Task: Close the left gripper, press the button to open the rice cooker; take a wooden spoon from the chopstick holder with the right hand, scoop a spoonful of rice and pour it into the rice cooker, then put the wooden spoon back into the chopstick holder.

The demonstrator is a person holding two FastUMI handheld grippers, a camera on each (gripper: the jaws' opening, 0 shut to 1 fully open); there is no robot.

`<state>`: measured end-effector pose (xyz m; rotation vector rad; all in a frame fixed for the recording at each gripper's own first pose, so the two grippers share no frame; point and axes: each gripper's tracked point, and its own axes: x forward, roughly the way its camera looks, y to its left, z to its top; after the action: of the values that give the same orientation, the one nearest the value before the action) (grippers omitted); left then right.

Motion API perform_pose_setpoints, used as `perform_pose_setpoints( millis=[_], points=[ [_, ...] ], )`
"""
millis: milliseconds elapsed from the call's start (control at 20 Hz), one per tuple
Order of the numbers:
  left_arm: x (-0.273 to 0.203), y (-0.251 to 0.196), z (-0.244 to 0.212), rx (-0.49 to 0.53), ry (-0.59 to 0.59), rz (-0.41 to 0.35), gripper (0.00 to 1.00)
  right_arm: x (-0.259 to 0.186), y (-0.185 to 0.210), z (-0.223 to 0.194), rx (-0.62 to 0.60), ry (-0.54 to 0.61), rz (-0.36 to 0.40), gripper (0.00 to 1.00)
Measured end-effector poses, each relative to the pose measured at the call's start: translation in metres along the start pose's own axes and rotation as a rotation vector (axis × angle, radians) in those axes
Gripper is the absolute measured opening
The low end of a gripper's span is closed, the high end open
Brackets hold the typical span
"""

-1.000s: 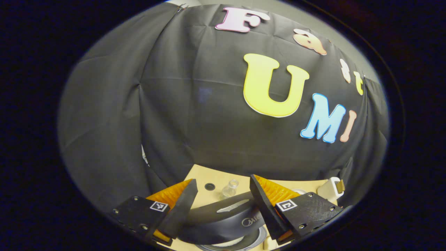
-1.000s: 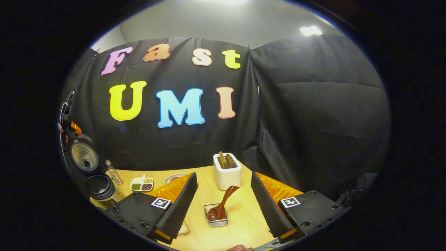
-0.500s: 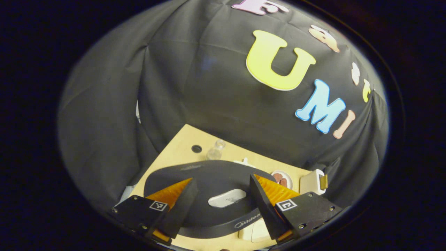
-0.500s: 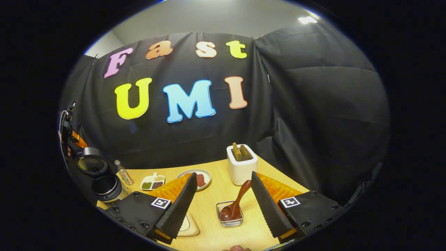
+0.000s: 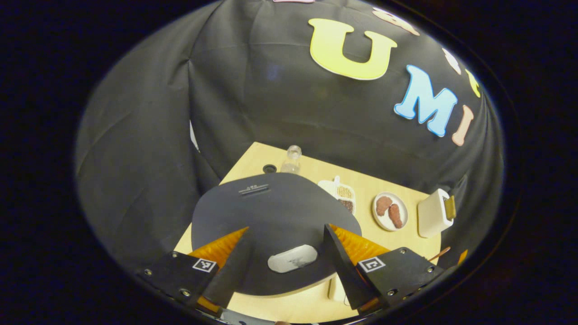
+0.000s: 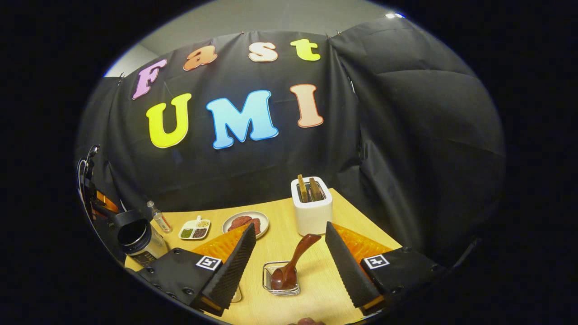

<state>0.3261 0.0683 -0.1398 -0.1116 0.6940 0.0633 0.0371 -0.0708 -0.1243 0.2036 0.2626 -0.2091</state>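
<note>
The rice cooker's black lid (image 5: 271,212) lies under my left gripper (image 5: 286,230), its silver button (image 5: 292,258) between the open fingers. Nothing is held. In the right gripper view the rice cooker (image 6: 135,239) stands at the far left of the table with its lid lowered; I cannot tell if it is latched. A dark wooden spoon (image 6: 293,262) leans bowl-down in a small wire holder (image 6: 281,280). My right gripper (image 6: 290,229) hovers open around and above it, apart from it. Behind stands a white holder (image 6: 311,212) with wooden pieces.
On the wooden table (image 6: 275,246) are a small bottle (image 6: 160,219), a divided dish of grains (image 6: 194,229) and a plate of brown pieces (image 6: 246,222). The black cloth wall closes the back and both sides. A small white dish (image 5: 336,289) lies near the cooker.
The cooker's lid has swung down from upright to flat, and the left gripper has tipped down over it. The right gripper shifted slightly above the spoon. Both grippers stayed open.
</note>
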Motion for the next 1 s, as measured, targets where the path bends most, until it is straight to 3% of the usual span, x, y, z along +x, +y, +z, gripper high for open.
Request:
perform_pose_setpoints(
  millis=[400, 700, 1000],
  points=[
    [0.013, -0.012, -0.073, 0.102, 0.073, 0.069, 0.98, -0.001, 0.003, -0.020, -0.027, 0.058, 0.048, 0.98],
    [0.015, -0.011, -0.073, 0.089, 0.025, 0.076, 0.96, -0.012, 0.008, -0.042, -0.017, 0.112, 0.099, 0.98],
    [0.018, -0.011, -0.083, 0.094, -0.012, 0.085, 0.98, -0.024, -0.020, -0.060, -0.043, 0.155, 0.131, 0.98]
  ],
)
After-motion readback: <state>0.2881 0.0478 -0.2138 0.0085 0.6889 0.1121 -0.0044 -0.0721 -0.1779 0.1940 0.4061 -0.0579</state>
